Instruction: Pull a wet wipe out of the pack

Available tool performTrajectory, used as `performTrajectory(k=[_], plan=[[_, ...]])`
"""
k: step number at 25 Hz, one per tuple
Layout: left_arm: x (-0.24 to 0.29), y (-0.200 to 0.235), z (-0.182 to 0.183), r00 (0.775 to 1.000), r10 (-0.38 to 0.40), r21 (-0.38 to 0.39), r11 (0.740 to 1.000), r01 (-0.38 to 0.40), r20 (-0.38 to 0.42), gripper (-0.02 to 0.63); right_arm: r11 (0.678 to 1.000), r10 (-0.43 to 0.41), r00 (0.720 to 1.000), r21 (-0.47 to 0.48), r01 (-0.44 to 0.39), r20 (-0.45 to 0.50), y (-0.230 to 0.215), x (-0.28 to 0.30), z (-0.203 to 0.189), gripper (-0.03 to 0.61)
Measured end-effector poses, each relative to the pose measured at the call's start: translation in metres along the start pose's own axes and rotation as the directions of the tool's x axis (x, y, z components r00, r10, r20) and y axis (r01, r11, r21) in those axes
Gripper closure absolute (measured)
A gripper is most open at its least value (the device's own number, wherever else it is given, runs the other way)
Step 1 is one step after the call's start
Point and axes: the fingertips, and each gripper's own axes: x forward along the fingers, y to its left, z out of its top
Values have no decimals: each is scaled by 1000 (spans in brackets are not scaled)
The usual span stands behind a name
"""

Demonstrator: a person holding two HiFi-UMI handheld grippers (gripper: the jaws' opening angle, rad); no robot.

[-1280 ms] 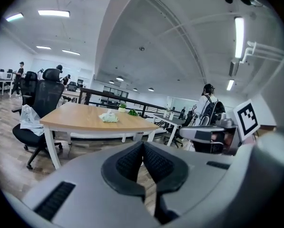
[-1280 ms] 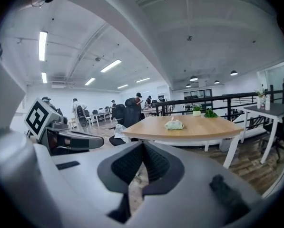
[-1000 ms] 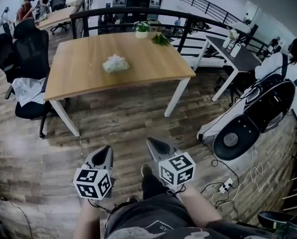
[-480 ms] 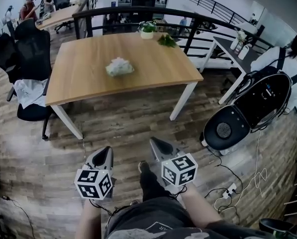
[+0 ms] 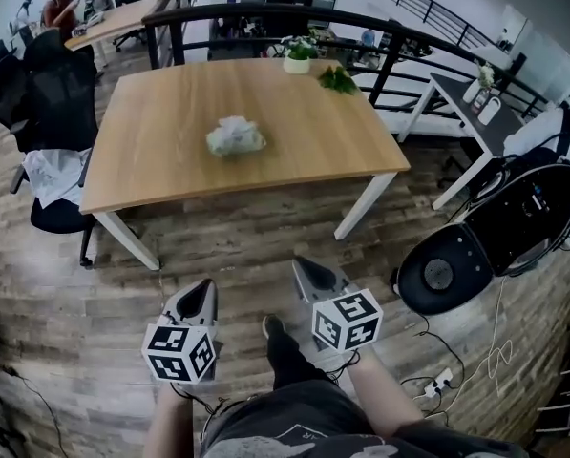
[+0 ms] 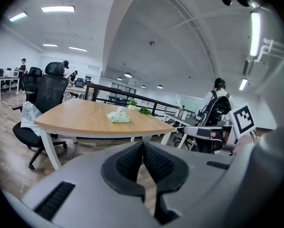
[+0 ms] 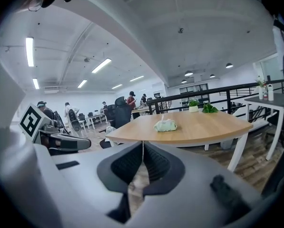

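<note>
light: bright, ceiling strips (image 6: 58, 8) | edges: fisheye-bent, dark vignette | head view: slightly soft

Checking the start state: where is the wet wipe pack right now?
In the head view the wet wipe pack lies near the middle of the wooden table, short of the potted plant at its far edge.

I see an open-plan office: a wooden desk (image 5: 170, 151) at 12 o'clock, black swivel chairs (image 5: 60, 89) at 10 o'clock, people (image 5: 60, 8) working at a further desk (image 5: 122, 22) at 11 o'clock, a black railing (image 5: 218, 12) behind, a wood-plank floor (image 5: 246, 246), and strip lights (image 6: 58, 8) overhead.
</note>
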Motion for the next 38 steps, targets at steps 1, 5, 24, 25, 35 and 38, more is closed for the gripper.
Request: performTrajectory(k=[1,5,24,25,35,38], plan=[[8,4,3,1000,6,-4,1000,-6,-4,598,1000,5,1000,2,-5,0,-5,9,3,554],[44,17,17,1000,21,-21,1000,-21,-6,598,1000,19,1000,0,-19,-24,-31,43,11,552],[181,36,93,996,90,-42,995,-91,-16,598,994,108,993,4,-108,-56,-142,146,71,552],[186,38,95,995,97,-43,994,-98,-16,598,993,118,991,3,-118,-59,-145,152,73,552],[206,46,114,987,161,-47,986,-161,0,598,981,192,981,12,-192,-38,-155,183,87,552],[206,46,117,986,166,-50,985,-165,2,598,978,209,977,17,-209,-32,-151,183,89,552]])
